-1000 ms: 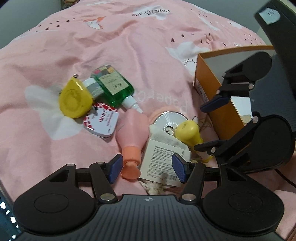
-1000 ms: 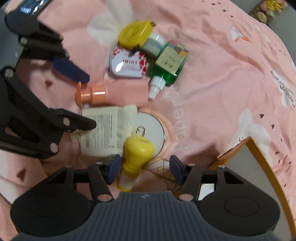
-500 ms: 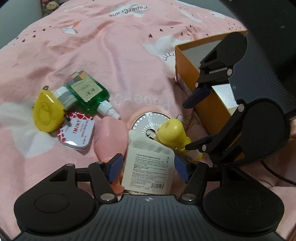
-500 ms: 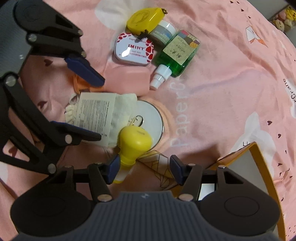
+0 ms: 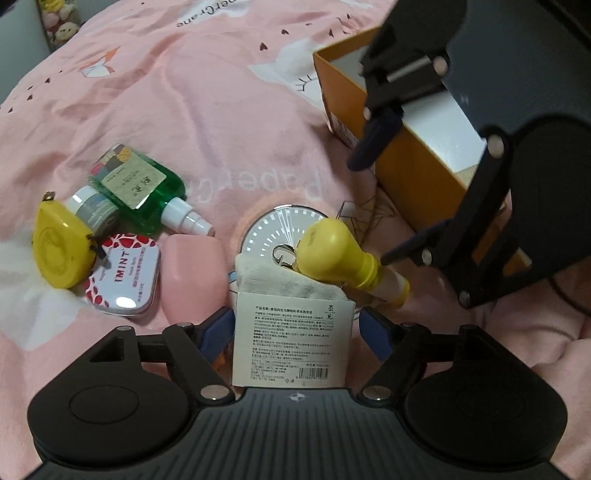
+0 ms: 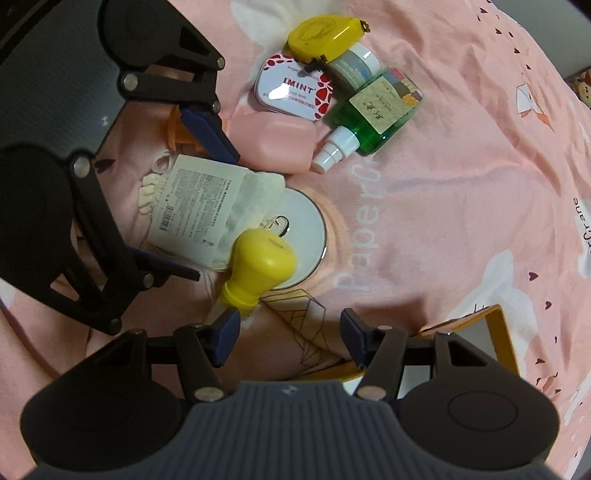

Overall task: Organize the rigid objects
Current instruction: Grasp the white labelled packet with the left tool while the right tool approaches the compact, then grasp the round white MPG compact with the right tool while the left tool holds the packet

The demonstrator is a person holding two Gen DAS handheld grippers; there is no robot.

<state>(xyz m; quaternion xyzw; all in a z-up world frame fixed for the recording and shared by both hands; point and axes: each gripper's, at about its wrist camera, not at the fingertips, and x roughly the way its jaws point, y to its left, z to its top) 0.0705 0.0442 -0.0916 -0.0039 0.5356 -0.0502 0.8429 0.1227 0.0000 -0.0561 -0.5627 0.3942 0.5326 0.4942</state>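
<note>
My left gripper (image 5: pixel 295 330) points steeply down over a white cloth pouch with a printed label (image 5: pixel 291 332). Its jaws are opening and stand either side of the label, with the pads just clear of it. A yellow bulb-shaped item (image 5: pixel 332 254) lies across the pouch's far end and a round silver disc (image 5: pixel 273 232). My right gripper (image 6: pixel 290 330) hangs open, pointing straight down. The yellow item's (image 6: pixel 262 269) neck lies beside its left fingertip, and only pink cloth shows between the pads. An orange box (image 5: pixel 417 177) stands open at the right.
On the pink bedspread lie a pink bottle (image 5: pixel 194 273), a red-and-white IMINT tin (image 5: pixel 123 280), a yellow tape measure (image 5: pixel 59 247), a small jar (image 5: pixel 92 208) and a green spray bottle (image 5: pixel 136 188). Plush toys (image 5: pixel 59 22) sit far left.
My left gripper has come down and across from the pink bottle's cap onto the labelled pouch, and its jaws have widened. The right gripper has rolled a little and stayed in place.
</note>
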